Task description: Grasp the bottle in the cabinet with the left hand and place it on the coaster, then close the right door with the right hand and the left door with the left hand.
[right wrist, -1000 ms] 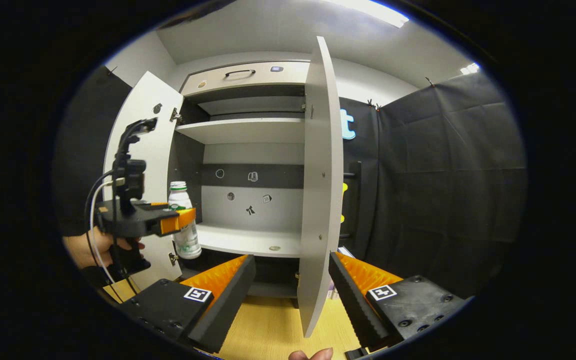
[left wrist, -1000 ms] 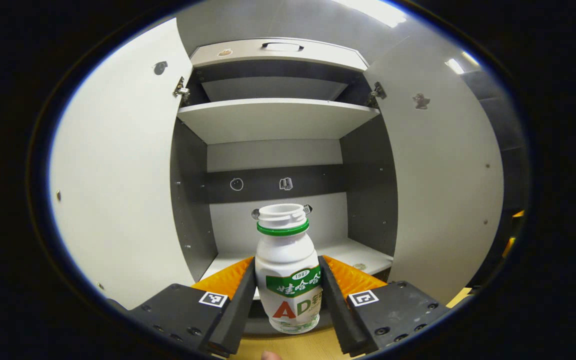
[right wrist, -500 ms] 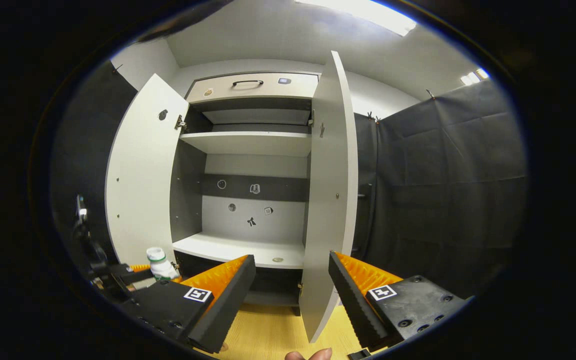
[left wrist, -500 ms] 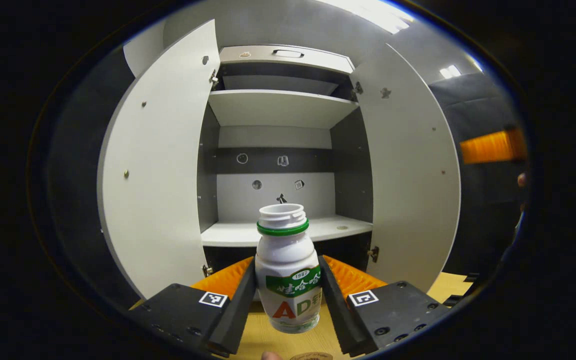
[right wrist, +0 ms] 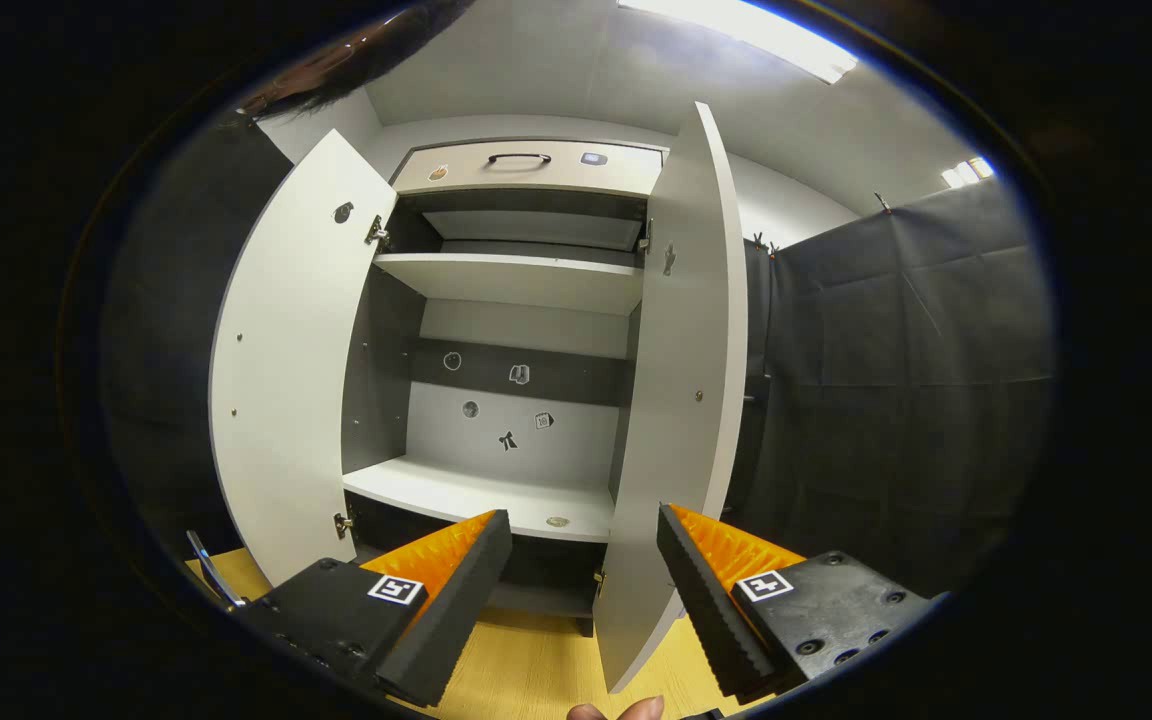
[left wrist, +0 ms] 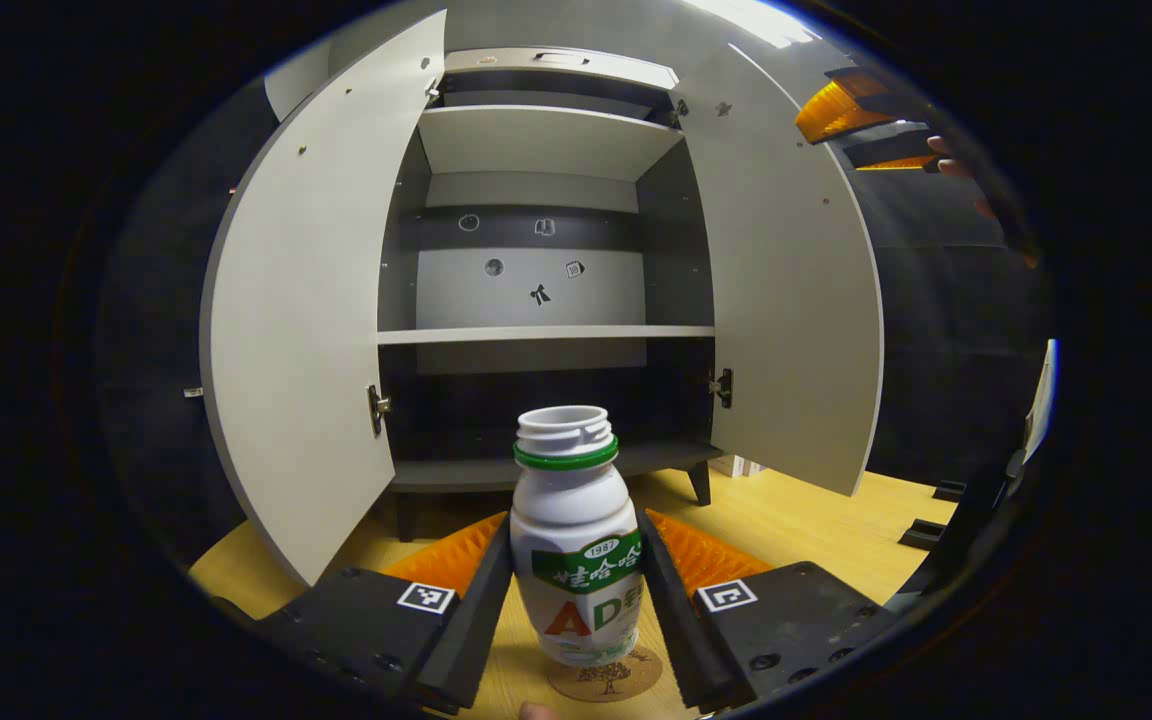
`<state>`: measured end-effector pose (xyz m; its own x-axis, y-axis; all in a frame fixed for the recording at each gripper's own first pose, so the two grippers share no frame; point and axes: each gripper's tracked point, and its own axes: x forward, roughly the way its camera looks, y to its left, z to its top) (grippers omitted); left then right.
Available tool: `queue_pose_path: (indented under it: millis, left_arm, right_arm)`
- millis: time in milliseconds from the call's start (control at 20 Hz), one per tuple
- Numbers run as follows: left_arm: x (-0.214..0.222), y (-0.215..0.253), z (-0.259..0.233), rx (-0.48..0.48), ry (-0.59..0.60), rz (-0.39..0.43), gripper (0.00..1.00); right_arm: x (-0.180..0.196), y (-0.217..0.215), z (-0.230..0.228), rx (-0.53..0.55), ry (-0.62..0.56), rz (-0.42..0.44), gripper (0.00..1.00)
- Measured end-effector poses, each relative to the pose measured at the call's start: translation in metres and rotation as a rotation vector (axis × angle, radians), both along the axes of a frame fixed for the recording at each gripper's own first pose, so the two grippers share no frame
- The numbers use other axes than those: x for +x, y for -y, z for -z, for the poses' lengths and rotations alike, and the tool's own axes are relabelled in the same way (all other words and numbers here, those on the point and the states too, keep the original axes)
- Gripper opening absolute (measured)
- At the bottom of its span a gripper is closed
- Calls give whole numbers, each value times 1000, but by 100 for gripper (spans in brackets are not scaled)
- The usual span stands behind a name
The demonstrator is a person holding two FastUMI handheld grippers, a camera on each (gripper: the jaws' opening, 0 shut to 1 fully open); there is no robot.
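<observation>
We see the cabinet [left wrist: 546,250] standing on the wooden table [left wrist: 796,520] with both doors swung open: the left door [left wrist: 306,330] and the right door [left wrist: 796,320]. Our left gripper [left wrist: 576,590] has both fingers clamped on the bottle [left wrist: 576,560], upright, its base over the round coaster [left wrist: 606,678]; we cannot tell whether they touch. Our right gripper [right wrist: 584,570] has its fingers spread apart, holding nothing, with the right door's lower edge in front of them.
</observation>
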<state>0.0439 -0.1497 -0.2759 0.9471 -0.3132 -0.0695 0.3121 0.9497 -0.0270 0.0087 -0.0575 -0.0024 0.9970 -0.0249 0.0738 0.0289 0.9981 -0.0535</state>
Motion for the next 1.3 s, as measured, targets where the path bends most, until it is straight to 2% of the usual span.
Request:
queue_pose_path:
  millis: [400, 800, 900, 1000, 1050, 1300]
  left_arm:
    - [5, 15, 40, 23, -2, 28, 73]
    - [1, 17, 55, 49, -25, -1, 75]
    - [0, 16, 56, 43, -44, -2, 78]
    - [-8, 17, 57, 16, -62, 6, 88]
    - [-10, 14, 57, 4, -74, -1, 99]
    - [-37, -11, 31, -3, -113, -35, 97]
  right_arm:
    - [2, 14, 22, -31, -37, 22, 98]
    - [5, 15, 27, -35, -53, 19, 98]
    - [5, 13, 26, -32, -54, 16, 98]
    - [4, 12, 25, -26, -51, 17, 98]
    - [4, 12, 23, -20, -49, 17, 98]
    - [1, 16, 17, 24, -57, 25, 98]
